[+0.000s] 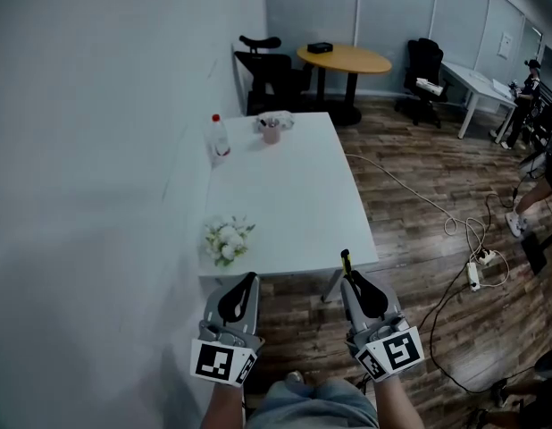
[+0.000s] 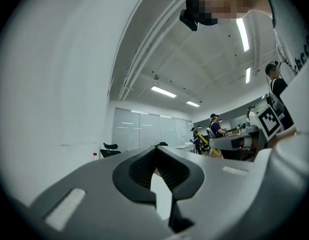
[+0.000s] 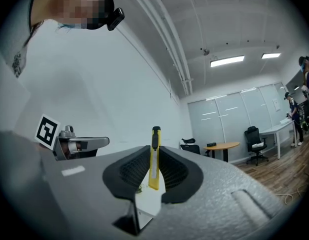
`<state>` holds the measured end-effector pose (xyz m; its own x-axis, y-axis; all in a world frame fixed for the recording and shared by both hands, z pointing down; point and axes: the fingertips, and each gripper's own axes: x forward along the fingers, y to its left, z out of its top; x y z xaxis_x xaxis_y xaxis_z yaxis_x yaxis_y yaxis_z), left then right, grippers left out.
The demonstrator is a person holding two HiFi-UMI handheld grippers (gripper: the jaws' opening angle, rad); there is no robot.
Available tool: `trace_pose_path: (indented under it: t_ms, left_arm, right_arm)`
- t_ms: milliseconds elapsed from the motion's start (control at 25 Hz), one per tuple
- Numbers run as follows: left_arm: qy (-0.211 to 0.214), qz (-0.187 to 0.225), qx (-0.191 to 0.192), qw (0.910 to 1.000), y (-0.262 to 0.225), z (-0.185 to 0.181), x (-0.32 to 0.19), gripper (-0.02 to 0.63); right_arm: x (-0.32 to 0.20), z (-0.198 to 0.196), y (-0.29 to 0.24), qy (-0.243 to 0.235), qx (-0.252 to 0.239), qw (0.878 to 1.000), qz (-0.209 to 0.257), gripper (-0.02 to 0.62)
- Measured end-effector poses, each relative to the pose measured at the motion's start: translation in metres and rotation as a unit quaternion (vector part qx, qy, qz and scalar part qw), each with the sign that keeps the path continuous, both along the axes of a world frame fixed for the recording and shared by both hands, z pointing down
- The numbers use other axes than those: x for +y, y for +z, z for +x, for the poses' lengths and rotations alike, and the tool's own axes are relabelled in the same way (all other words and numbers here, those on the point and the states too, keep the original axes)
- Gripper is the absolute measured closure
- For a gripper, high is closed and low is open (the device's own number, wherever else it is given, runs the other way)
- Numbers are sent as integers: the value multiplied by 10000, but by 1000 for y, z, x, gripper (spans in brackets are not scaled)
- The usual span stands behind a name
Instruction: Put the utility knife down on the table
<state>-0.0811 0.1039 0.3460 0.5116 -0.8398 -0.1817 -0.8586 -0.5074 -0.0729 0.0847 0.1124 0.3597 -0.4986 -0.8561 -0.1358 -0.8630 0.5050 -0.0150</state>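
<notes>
A yellow utility knife (image 1: 345, 259) with a black tip stands upright between the jaws of my right gripper (image 1: 350, 281), which is shut on it. This gripper hovers just off the near right corner of the white table (image 1: 294, 195). In the right gripper view the knife (image 3: 155, 140) sticks up out of the right gripper (image 3: 153, 156), with a strip of white table (image 3: 147, 202) below. My left gripper (image 1: 250, 282) hangs at the table's near edge. In its own view the left gripper (image 2: 156, 152) has its jaws shut together with nothing in them.
A small white flower bunch (image 1: 227, 239) sits at the table's near left. A bottle (image 1: 220, 137) and a pink cup (image 1: 271, 131) stand at the far end. A wall runs along the left. Cables and a power strip (image 1: 473, 273) lie on the wood floor.
</notes>
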Motion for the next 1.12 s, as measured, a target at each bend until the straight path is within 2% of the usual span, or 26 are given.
trace_pose_path:
  t_ms: [240, 520, 1120]
  left_arm:
    - [63, -56, 39, 10000, 4, -2, -5, 594]
    - [53, -110, 65, 9999, 10, -2, -29, 594]
    - [-274, 45, 82, 9996, -5, 8, -111, 594]
  right_arm:
    - [0, -3, 4, 16, 3, 10000, -47, 541]
    - [-25, -2, 7, -36, -39, 10000, -77, 541]
    - [-119, 7, -5, -369, -65, 9993, 39, 541]
